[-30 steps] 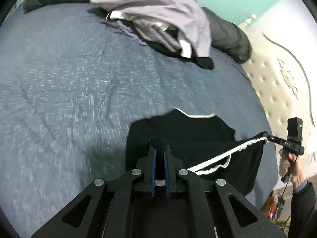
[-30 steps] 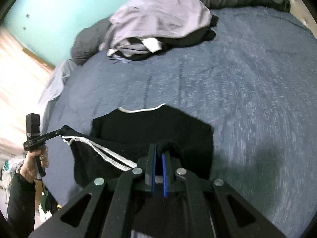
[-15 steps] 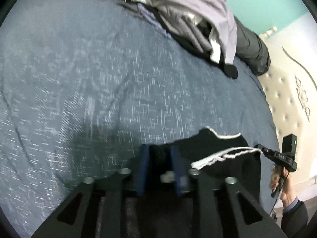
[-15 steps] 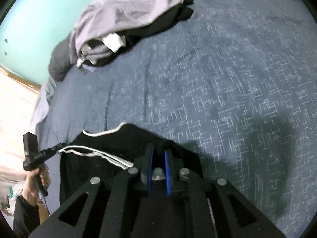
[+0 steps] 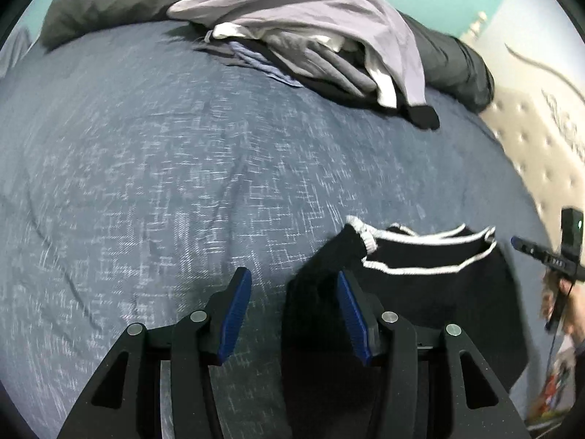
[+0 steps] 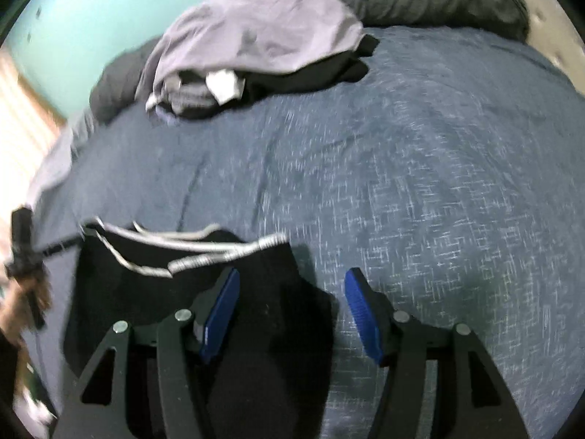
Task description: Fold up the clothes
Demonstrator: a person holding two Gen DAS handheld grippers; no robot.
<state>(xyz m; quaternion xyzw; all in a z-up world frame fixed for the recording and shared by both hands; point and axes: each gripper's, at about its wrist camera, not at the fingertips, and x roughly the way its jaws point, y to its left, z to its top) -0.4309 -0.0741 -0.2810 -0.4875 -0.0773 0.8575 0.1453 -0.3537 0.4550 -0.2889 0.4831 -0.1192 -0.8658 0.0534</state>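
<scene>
A black garment with white trim (image 5: 431,292) lies folded on the blue bedspread (image 5: 164,183). My left gripper (image 5: 294,294) hangs over its left corner with the jaws opening. The black cloth lies loose between the blue pads (image 5: 236,314), close to the right one, and neither presses on it. In the right wrist view the same garment (image 6: 146,278) spreads to the left. My right gripper (image 6: 292,294) stands over its right corner, jaws opening too, with loose cloth between the pads (image 6: 362,314). Each gripper shows in the other's view, the right gripper (image 5: 548,256) and the left gripper (image 6: 25,252), each held by a hand.
A pile of clothes topped by a lavender garment (image 5: 321,18) sits at the far side of the bed, with dark pillows (image 5: 460,66) behind it. A tufted cream headboard (image 5: 541,146) runs along the right. Bare bedspread (image 6: 420,183) stretches between the pile and the black garment.
Both grippers were shut on the black garment's corners, sank toward the bed and opened. The garment dropped out of their grip and now rests on the bedspread.
</scene>
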